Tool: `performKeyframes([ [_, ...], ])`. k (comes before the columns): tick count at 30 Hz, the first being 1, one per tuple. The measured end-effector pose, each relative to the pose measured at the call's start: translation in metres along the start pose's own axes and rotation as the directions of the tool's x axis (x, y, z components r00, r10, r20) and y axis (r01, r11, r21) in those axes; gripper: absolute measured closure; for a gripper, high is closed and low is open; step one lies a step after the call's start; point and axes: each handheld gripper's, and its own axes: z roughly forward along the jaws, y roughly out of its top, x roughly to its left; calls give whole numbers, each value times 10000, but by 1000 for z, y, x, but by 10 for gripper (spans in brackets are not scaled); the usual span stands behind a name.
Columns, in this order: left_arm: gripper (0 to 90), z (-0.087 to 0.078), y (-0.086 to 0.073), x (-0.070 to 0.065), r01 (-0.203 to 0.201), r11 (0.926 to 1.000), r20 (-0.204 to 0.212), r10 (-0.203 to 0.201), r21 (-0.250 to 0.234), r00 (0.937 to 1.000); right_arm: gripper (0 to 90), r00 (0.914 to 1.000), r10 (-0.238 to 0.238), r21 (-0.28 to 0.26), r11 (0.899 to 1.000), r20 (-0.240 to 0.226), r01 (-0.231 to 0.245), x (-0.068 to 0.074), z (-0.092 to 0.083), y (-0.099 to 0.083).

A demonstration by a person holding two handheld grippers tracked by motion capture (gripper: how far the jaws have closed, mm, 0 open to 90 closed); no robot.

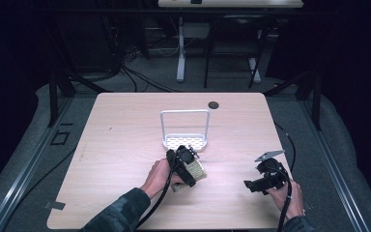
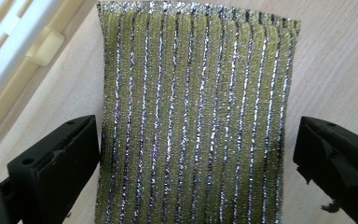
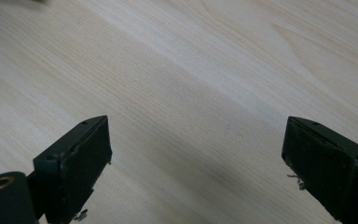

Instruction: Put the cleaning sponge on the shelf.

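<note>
White rack (image 1: 184, 141) bare, left tongs (image 2: 193, 158) spread around sponge (image 2: 196, 116), right tongs (image 3: 196, 163) spread

From above, my left gripper (image 1: 187, 162) and my left hand (image 1: 160, 176) cover most of the sponge (image 1: 198, 170); just a yellow-green corner pokes out at the right. In my left gripper view the sponge (image 2: 193, 121) runs off the bottom edge, so I cannot tell whether my jaws touch its sides. The white rack (image 2: 14, 42) is cut off at the top left corner there. My right gripper (image 1: 252, 184) looks too small and dark from above to judge its jaw gap.
</note>
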Motion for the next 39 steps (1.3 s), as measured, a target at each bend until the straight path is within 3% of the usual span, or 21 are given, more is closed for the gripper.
performKeyframes([
  [2, 54, 1, 0, -1, -80, 10000, -11, 80, 54, 10000, 76, 10000, 18, -51, 10000, -33, -18, 0, 1, 0],
  [23, 140, -1, -3, -4, -249, 9997, -228, 250, 54, 9994, 81, 10000, -8, 52, 10000, -93, 9, 0, 1, 0],
  [39, 161, -2, -3, -3, -335, 9994, -231, 335, 44, 9992, 82, 10000, 8, 57, 10000, -65, -8, 1, 0, 0],
])
